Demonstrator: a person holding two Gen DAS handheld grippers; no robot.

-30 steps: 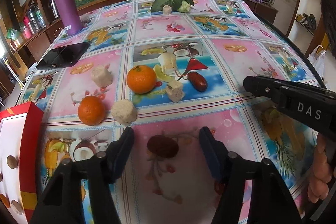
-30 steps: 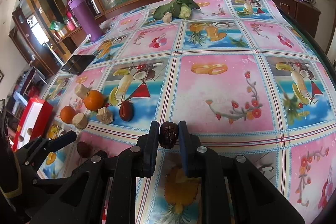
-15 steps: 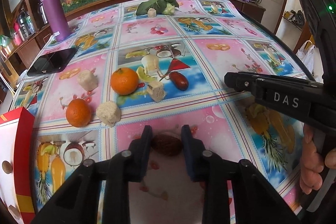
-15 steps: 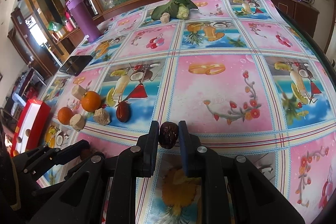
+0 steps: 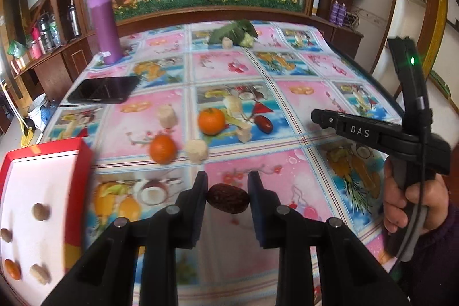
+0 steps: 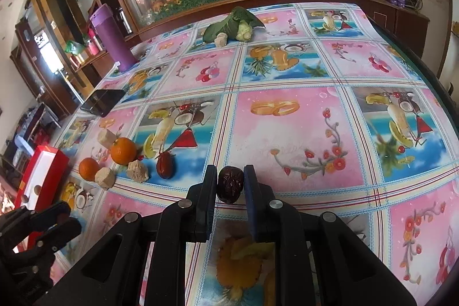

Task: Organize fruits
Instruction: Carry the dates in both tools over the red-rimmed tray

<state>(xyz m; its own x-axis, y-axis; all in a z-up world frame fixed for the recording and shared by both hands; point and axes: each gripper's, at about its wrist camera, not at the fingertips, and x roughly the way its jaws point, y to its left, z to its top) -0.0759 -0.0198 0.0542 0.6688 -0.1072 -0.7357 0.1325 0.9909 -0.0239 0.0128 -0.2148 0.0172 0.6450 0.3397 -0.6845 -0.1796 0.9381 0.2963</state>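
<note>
We have a dried date in each tool: the left gripper (image 5: 228, 185) has its fingers closed on a wrinkled brown date (image 5: 228, 198), held above the surface (image 5: 301, 179), and the right gripper (image 6: 229, 181) pinches a darker date (image 6: 230, 184) upright between its fingers. So we judge the step in hand to be the carry, with both pieces picked and neither yet sorted. The red box (image 5: 46, 159) sits at the left edge of the left view, and its white inside already holds a few small items, including an orange one. On the cloth remain two oranges (image 5: 211, 121), several pale chunks (image 5: 196, 151) and a smooth red date (image 5: 262, 123), clustered near one another. Next, we think, the left gripper should swing left over the box and let go low, so the date does not roll, while the right one waits its turn; the two tools are near, so crossing paths could knock them.
</note>
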